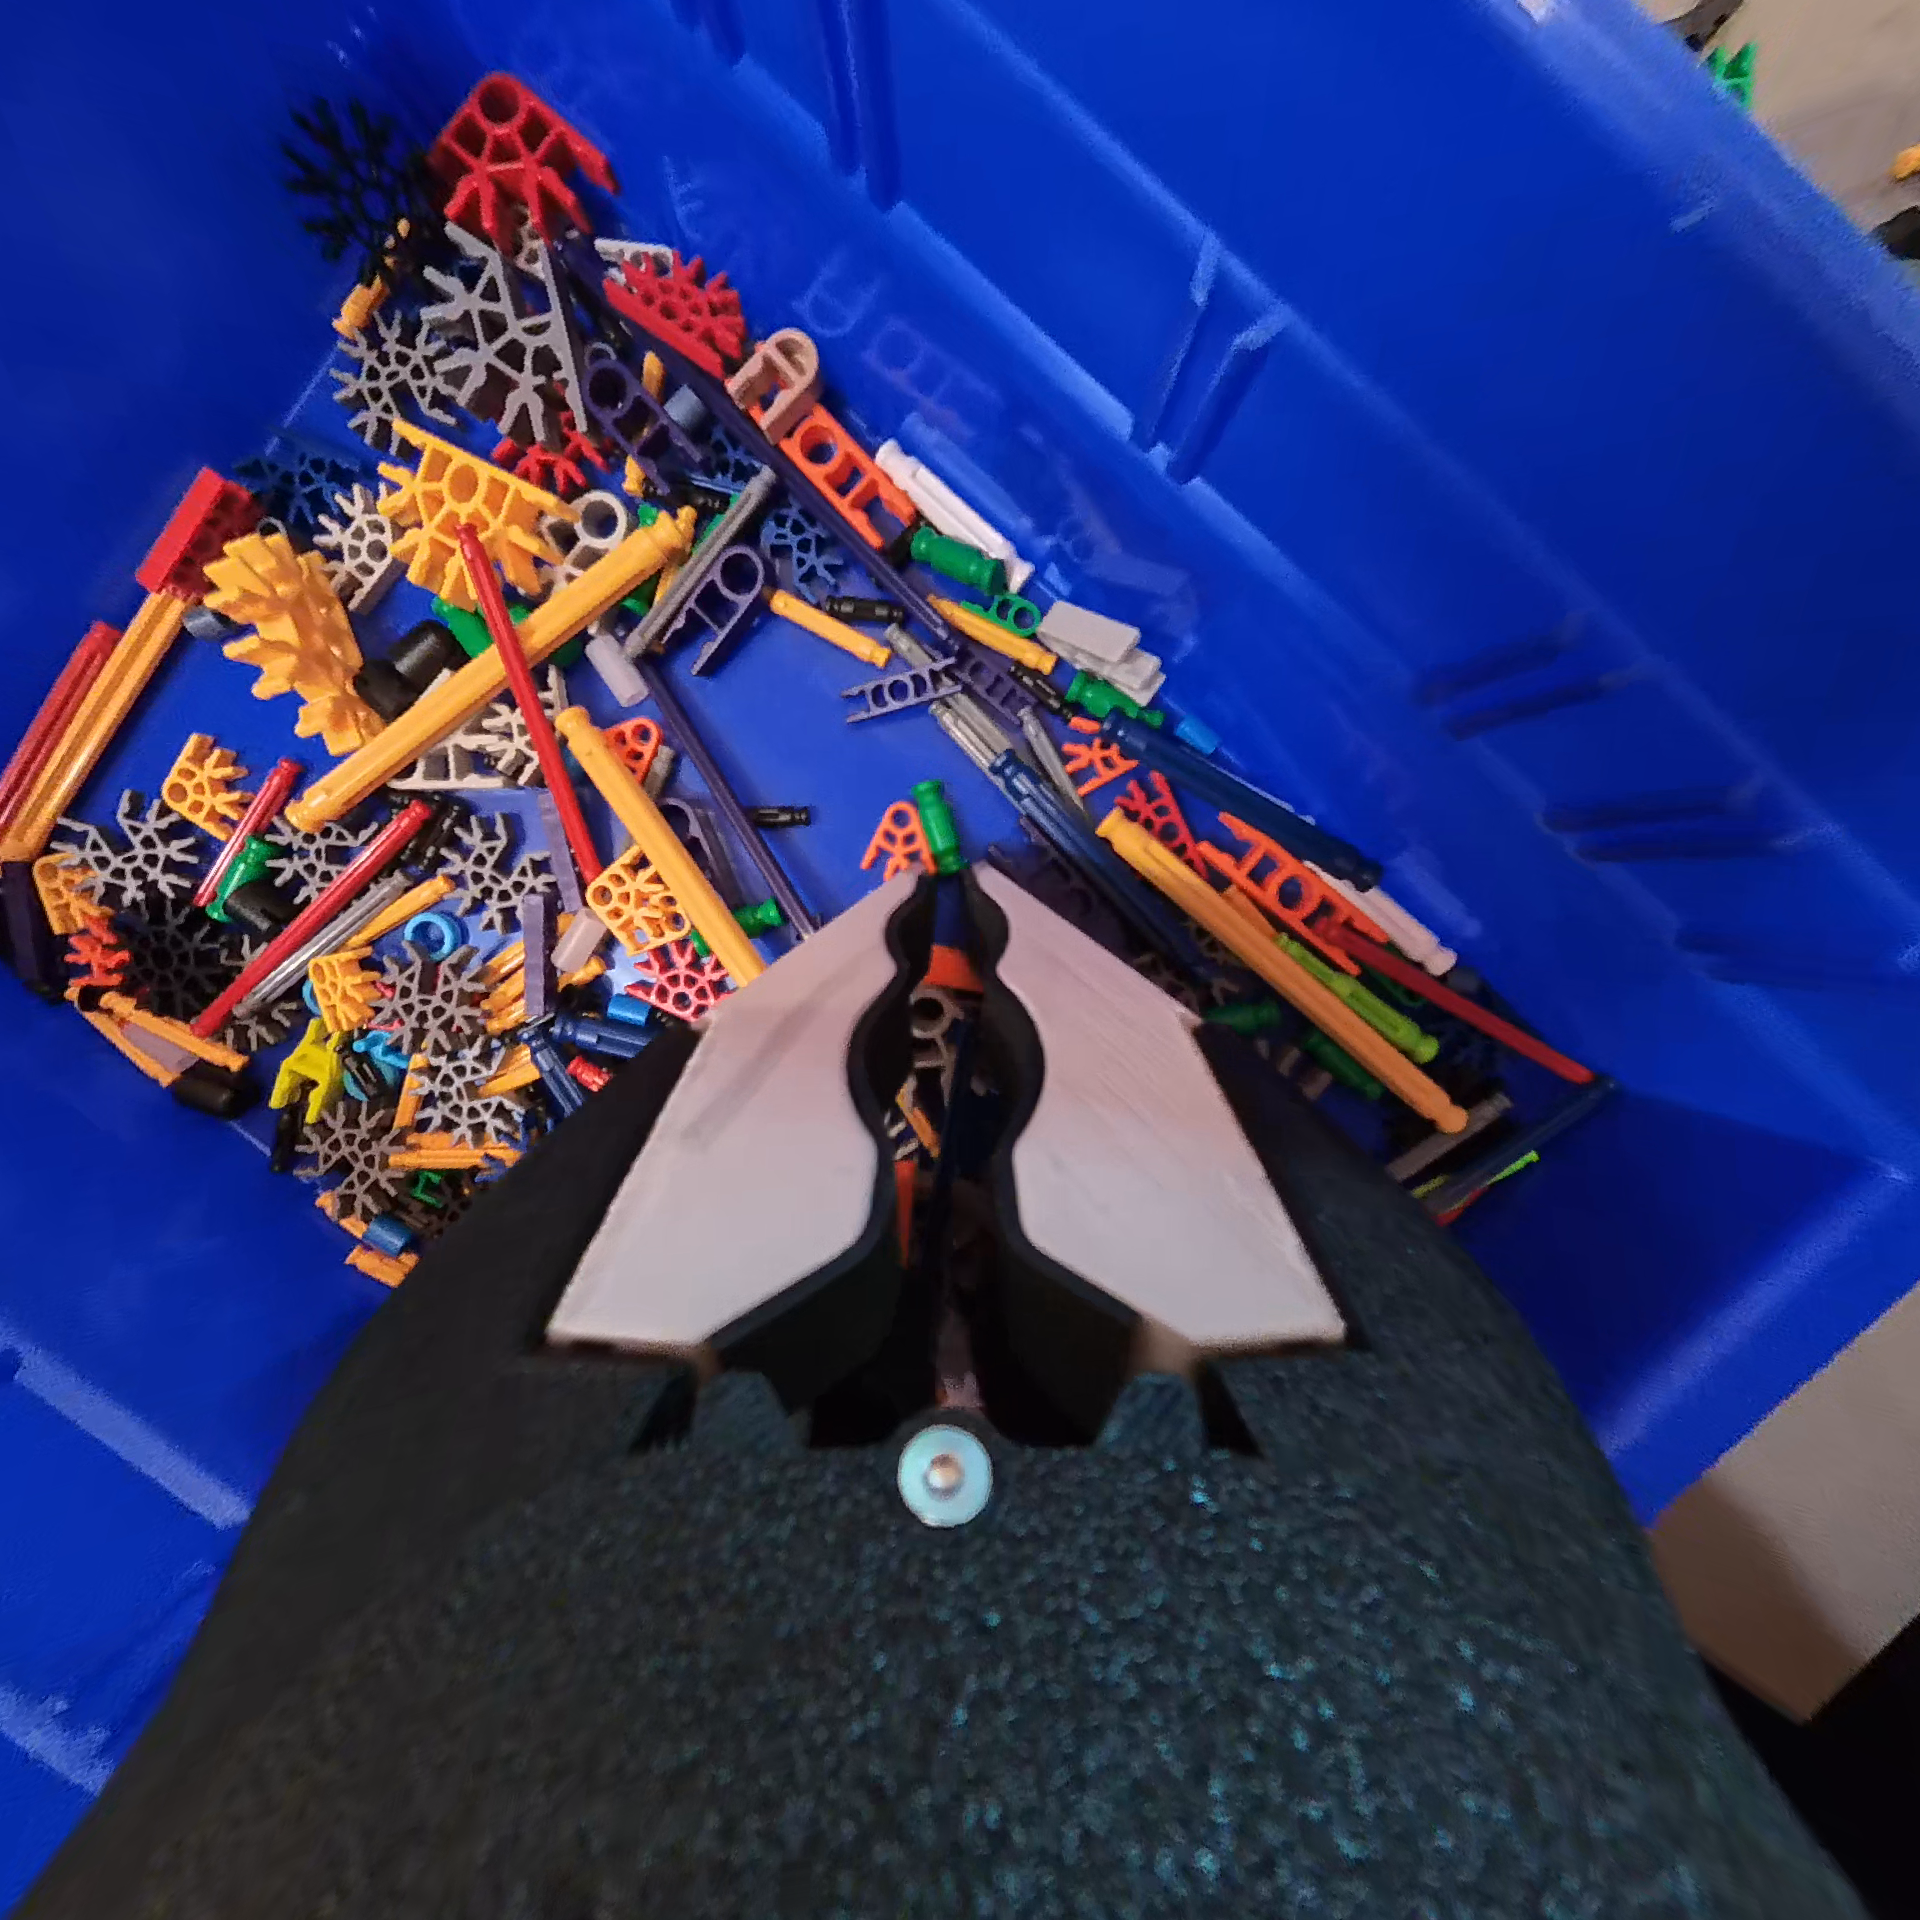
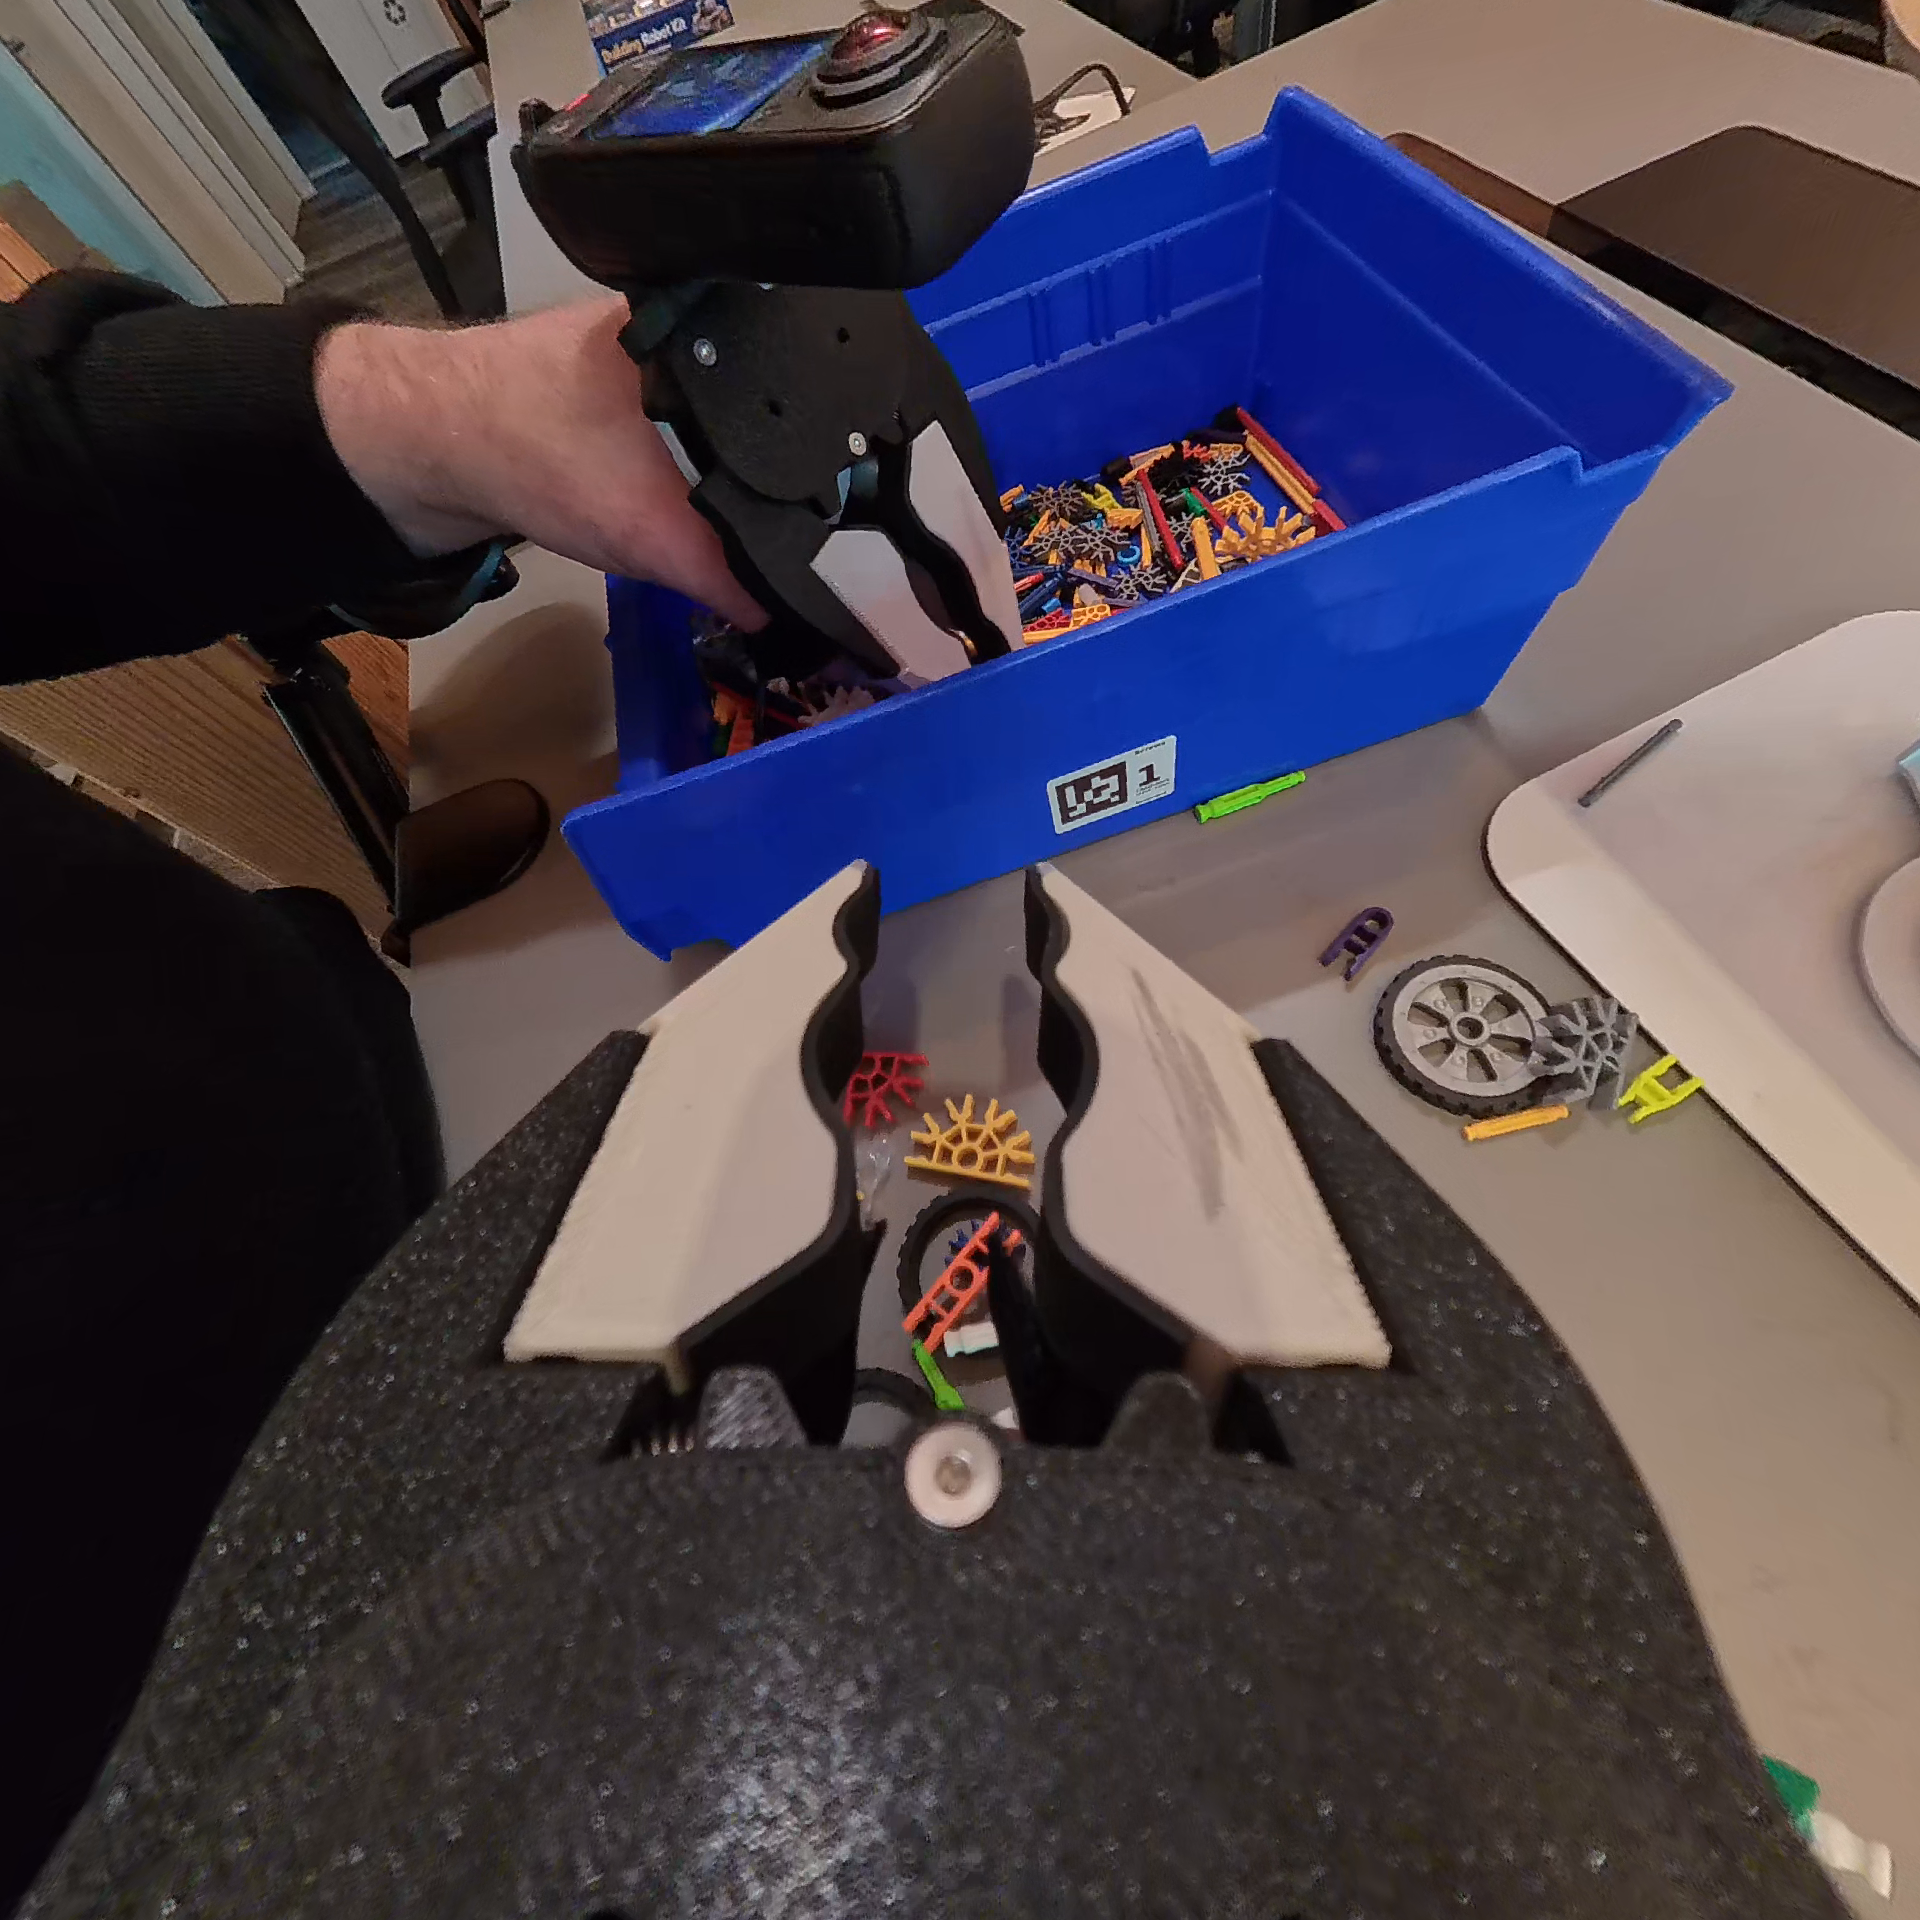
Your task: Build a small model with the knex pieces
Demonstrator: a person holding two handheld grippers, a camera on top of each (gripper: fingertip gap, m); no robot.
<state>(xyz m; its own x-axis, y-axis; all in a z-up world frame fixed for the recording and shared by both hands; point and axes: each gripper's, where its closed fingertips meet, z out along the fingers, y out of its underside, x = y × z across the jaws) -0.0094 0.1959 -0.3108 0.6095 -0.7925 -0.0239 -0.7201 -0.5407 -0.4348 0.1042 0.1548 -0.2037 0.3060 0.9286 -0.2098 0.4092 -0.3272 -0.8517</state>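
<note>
A blue plastic bin [image 1: 1351, 416] holds a heap of coloured construction-toy rods and connectors [image 1: 499, 644]. My left gripper [image 1: 945, 883] reaches down into the bin with its jaws closed to a narrow slit on a thin dark blue rod [image 1: 961, 1081]; a small green rod [image 1: 935, 826] lies just past the tips. In the right wrist view a hand [image 2: 499, 436] holds that left gripper [image 2: 971, 644] inside the bin [image 2: 1351, 665]. My right gripper [image 2: 951, 894] is open and empty over the grey table in front of the bin, above a red connector [image 2: 883, 1086], a yellow connector [image 2: 971, 1143] and a black wheel with an orange connector [image 2: 961, 1273].
On the table to the right lie a grey-hubbed wheel [image 2: 1465, 1039] with a grey connector [image 2: 1584, 1044], a purple clip [image 2: 1356, 940], a lime clip [image 2: 1657, 1086], a yellow rod [image 2: 1512, 1124] and a lime rod [image 2: 1247, 795] by the bin. A white board [image 2: 1714, 883] lies at far right.
</note>
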